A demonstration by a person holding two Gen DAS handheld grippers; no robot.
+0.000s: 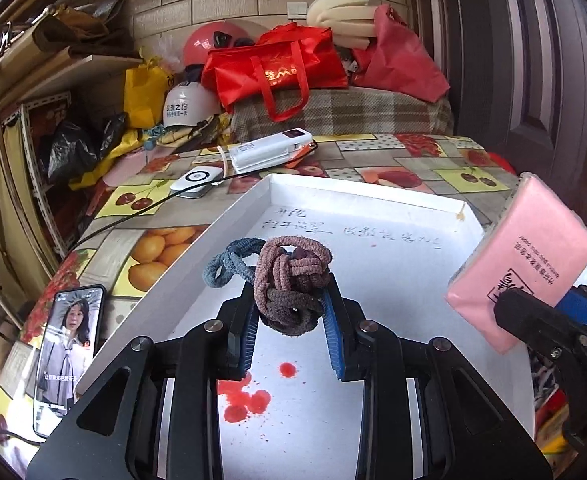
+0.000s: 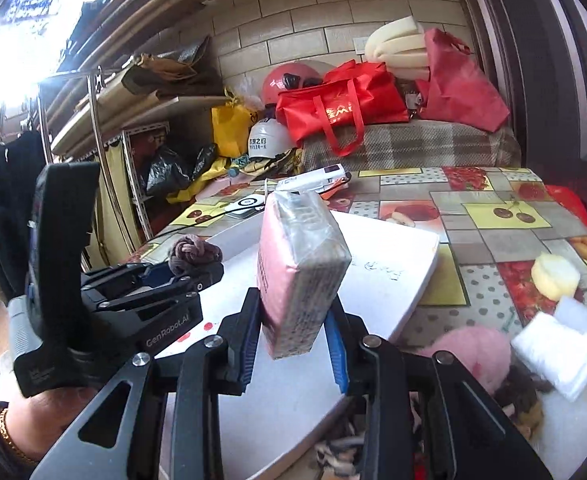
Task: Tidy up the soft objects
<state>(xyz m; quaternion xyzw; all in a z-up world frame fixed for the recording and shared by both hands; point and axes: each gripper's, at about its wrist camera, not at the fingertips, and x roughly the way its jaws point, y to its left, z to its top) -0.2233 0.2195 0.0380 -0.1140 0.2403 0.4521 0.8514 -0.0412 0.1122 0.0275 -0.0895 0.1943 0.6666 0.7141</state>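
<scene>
My left gripper [image 1: 291, 300] is shut on a knot of hair ties [image 1: 289, 276], brown, mauve and blue-grey, held above the white tray [image 1: 253, 208]. It also shows in the right wrist view [image 2: 191, 254]. My right gripper [image 2: 295, 312] is shut on a pink tissue pack [image 2: 299, 268], held upright over the tray's [image 2: 413, 280] right part. In the left wrist view the tissue pack [image 1: 525, 260] hangs at the tray's right edge.
Red stains [image 1: 245, 398] mark the tray floor. A phone [image 1: 67, 356] lies left of the tray, a white charger [image 1: 197, 180] and power bank [image 1: 273, 150] behind it. A pink fluffy item [image 2: 473, 354], white cloth [image 2: 561, 350] and yellow sponge [image 2: 555, 276] lie to the right.
</scene>
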